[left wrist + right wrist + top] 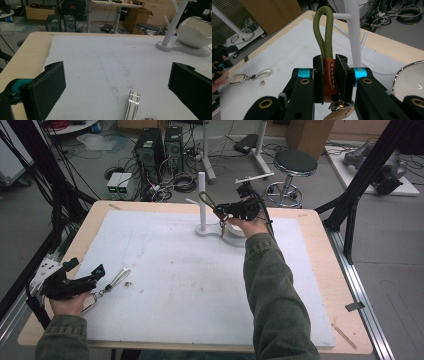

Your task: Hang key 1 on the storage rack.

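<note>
The right gripper [329, 80] squeezes the green rope keychain [325, 40] right beside the white peg stand [202, 202]; it is not hung yet. The left gripper [117, 90] is wide open over the silver keychain [112, 282], still waiting.

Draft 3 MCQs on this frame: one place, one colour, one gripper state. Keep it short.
1. Where does the silver keyring lie?
A. on the mat by the left gripper
B. in the white bowl
C. on the white stand

2. What colour is the cord loop?
A. red
B. olive green
C. blue

3. How is the right gripper?
A. wide open
B. shut on nothing
C. shut on the loop's brown leather tab

Key: 1 A, it lies flat on the mat; 2 B, the right gripper view shows green; 3 C, jaws clamp the tab.
</note>
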The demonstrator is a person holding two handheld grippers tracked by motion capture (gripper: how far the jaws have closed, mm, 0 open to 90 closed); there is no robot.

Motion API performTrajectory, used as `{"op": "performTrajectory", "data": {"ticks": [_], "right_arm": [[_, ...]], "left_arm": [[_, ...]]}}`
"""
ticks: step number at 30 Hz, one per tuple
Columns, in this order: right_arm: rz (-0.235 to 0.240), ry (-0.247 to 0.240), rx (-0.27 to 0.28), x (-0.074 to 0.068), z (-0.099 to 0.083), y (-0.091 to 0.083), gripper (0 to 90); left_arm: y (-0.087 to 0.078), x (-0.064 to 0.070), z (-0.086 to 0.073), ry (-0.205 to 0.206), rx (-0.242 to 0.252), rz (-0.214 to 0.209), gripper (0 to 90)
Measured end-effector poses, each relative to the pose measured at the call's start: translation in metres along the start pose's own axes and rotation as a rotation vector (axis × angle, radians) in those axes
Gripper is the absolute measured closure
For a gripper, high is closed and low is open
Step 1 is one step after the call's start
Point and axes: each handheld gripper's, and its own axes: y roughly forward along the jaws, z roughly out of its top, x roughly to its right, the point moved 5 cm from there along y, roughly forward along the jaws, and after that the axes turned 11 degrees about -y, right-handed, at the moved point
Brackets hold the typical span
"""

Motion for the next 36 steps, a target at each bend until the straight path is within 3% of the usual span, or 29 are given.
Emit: {"op": "performTrajectory", "data": {"ticks": [18,36], "right_arm": [[-0.013,0.047,0.006,0.014,-0.004,0.016,77.7],[-0.030,0.056,0.007,0.022,-0.009,0.038,77.5]], "left_arm": [[0.000,-0.001,0.000,-0.008,0.000,-0.001,1.7],[0.000,-0.002,0.000,-0.007,0.000,-0.001,1.7]]}}
